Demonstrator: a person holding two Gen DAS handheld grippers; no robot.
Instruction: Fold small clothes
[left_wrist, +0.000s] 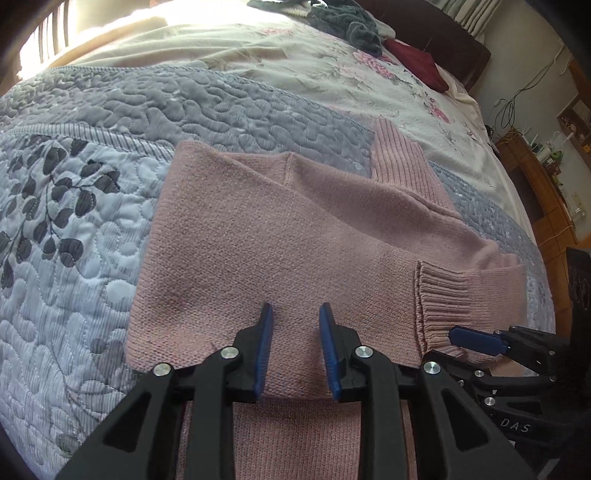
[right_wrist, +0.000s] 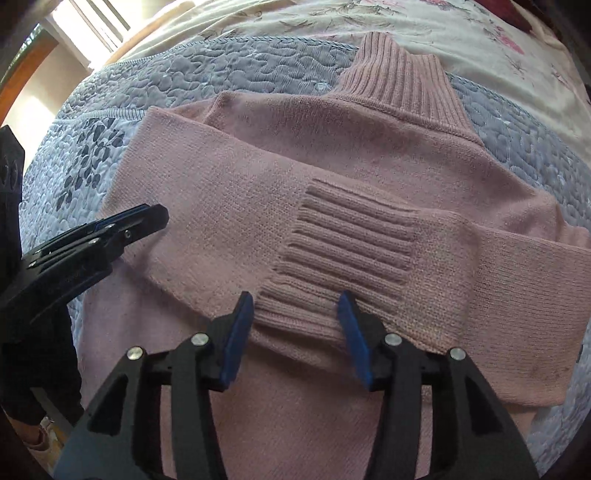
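Note:
A pink knit sweater (left_wrist: 280, 229) lies flat on a quilted bedspread, its ribbed collar (right_wrist: 399, 85) at the far side. Both sleeves are folded across the body, and a ribbed cuff (right_wrist: 343, 251) lies on top at the middle. My left gripper (left_wrist: 296, 312) hovers open over the folded left sleeve, with nothing between its blue pads. My right gripper (right_wrist: 297, 302) stands open just above the cuff's near edge, its pads on either side of it. The right gripper's fingers (left_wrist: 476, 339) also show at the lower right of the left wrist view.
The blue-grey quilt (left_wrist: 74, 221) with a leaf print covers the near bed, and a floral sheet (left_wrist: 295, 62) lies beyond. A heap of dark green and maroon clothes (left_wrist: 354, 26) sits at the far end. Wooden furniture and cables (left_wrist: 535, 166) stand to the right.

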